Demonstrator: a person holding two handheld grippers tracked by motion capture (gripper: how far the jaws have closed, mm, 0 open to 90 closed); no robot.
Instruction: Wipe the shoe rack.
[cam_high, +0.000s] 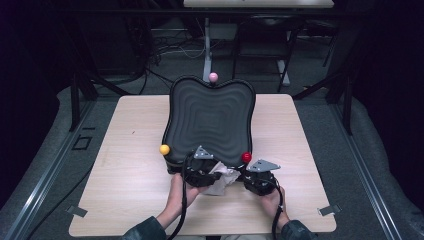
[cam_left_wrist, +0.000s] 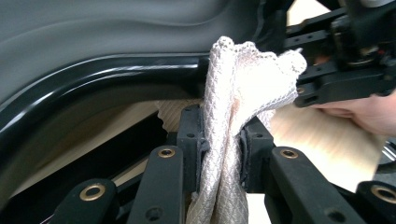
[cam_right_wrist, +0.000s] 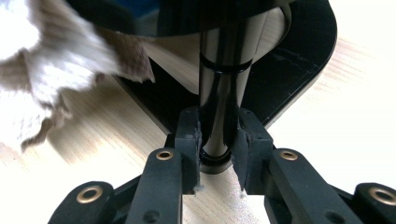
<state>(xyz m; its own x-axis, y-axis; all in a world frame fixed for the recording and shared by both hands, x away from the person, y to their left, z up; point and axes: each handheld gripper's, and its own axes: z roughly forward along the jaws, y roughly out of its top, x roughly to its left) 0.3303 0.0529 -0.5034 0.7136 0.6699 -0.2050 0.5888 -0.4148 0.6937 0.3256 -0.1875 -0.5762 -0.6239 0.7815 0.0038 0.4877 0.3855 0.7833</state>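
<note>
One left gripper (cam_left_wrist: 219, 140) clamps one cloth (cam_left_wrist: 243, 79), one right gripper (cam_right_wrist: 218, 140) clamps one leg (cam_right_wrist: 224, 88) of one tray (cam_high: 210, 117) with three balls.

No readable text, labels or numbers.
The black wavy tray (cam_high: 210, 117), the white cloth (cam_left_wrist: 238, 88), the table (cam_high: 125, 165) and both grippers carry no lettering, brand mark or sign that can be read.

Both my forearms enter from bottom edge, side by side. Left tongs (cam_left_wrist: 219, 140) clamped tight, jaws pinching; my left hand (cam_high: 176, 192) wraps body. Right tongs (cam_right_wrist: 218, 140) clamped too, right hand (cam_high: 272, 199) gripping behind.
</note>
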